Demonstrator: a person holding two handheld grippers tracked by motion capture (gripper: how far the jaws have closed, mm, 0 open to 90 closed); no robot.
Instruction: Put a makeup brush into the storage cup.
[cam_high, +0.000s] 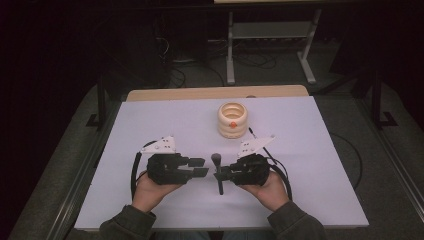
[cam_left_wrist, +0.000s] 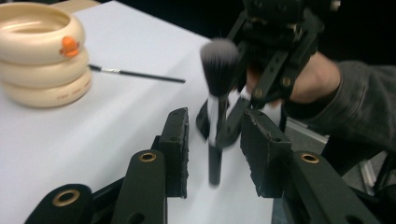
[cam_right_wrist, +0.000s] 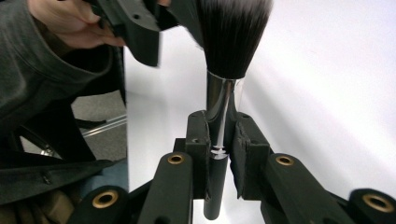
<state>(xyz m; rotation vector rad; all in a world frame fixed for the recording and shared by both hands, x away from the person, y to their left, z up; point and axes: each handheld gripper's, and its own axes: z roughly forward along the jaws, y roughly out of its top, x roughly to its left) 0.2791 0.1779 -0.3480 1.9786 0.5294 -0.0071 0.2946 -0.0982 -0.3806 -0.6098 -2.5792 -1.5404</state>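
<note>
While the right gripper (cam_right_wrist: 219, 140) squeezes the brush (cam_right_wrist: 227, 42) tight, the left gripper (cam_left_wrist: 215, 140) stands open beside it. It should hold the brush steady and upright.

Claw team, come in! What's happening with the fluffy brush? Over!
Right claw shut on makeup brush, bristles up. Left claw open, brush handle between its jaws, untouched. Ring stack and thin brush sit apart on the table; nothing in the way.
</note>
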